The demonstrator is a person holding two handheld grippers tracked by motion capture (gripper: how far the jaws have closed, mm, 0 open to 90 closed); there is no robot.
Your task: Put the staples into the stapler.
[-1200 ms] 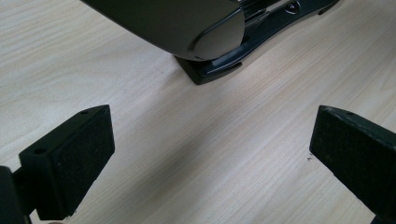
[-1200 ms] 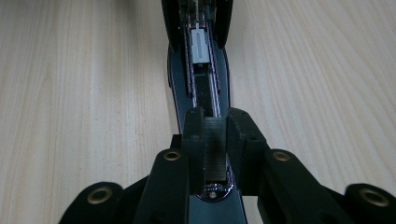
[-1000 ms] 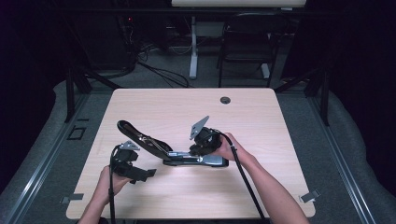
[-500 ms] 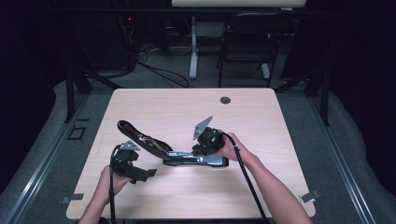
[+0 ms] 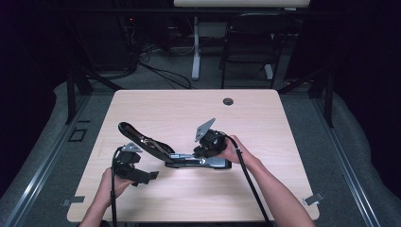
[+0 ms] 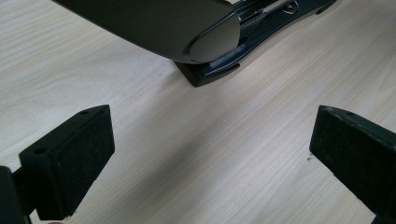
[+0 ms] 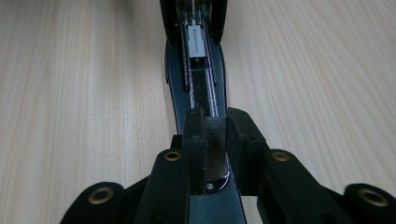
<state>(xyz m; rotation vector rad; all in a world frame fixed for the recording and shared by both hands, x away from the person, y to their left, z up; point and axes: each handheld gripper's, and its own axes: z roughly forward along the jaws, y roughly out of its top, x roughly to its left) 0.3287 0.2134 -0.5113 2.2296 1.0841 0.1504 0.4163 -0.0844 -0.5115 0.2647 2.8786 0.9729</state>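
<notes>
No change in position was observed for either gripper since the earlier frames. The right gripper (image 7: 215, 140) was held with its jaws narrowed onto the magazine rail of the opened black stapler (image 5: 189, 158). The left gripper (image 6: 210, 158) had jaws spread wide, holding nothing, just beside the stapler's raised cover, mid-surface (image 5: 179, 113).

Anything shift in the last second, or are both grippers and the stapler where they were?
Nothing visibly changed. The right gripper stays clamped on the opened stapler near its front end, the stapler's lid still swung back toward the left. The left gripper still hovers open over the table, just short of the lid's end, touching nothing.
</notes>
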